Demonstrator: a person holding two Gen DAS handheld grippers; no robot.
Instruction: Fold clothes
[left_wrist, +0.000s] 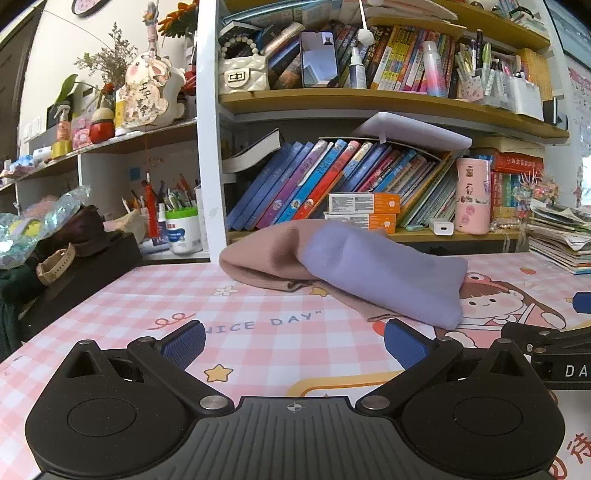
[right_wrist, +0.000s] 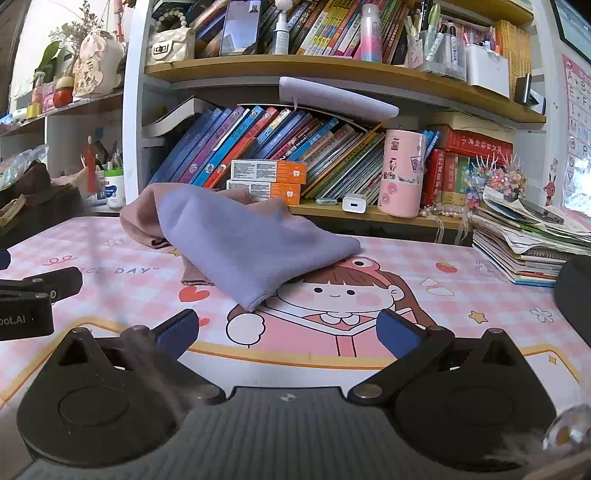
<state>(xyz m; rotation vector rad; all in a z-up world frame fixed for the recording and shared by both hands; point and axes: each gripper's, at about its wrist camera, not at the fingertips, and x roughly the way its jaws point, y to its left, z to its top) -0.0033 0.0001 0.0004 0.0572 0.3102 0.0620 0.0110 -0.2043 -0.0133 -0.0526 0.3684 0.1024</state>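
Lavender cloth (right_wrist: 255, 243) over pink garment (left_wrist: 258, 258), bunched on desk mat (left_wrist: 258, 343). Left gripper (left_wrist: 293, 341) and right gripper (right_wrist: 286, 332): both spread, empty. Advice: pinch the near corners first, lift evenly.

The folded clothes (left_wrist: 369, 269) lie on the mat (left_wrist: 258, 332), before the bookshelf (left_wrist: 369, 99).

The lavender garment (left_wrist: 384, 273) is motion-blurred and hides much of the pink garment (left_wrist: 258, 258) beneath it.
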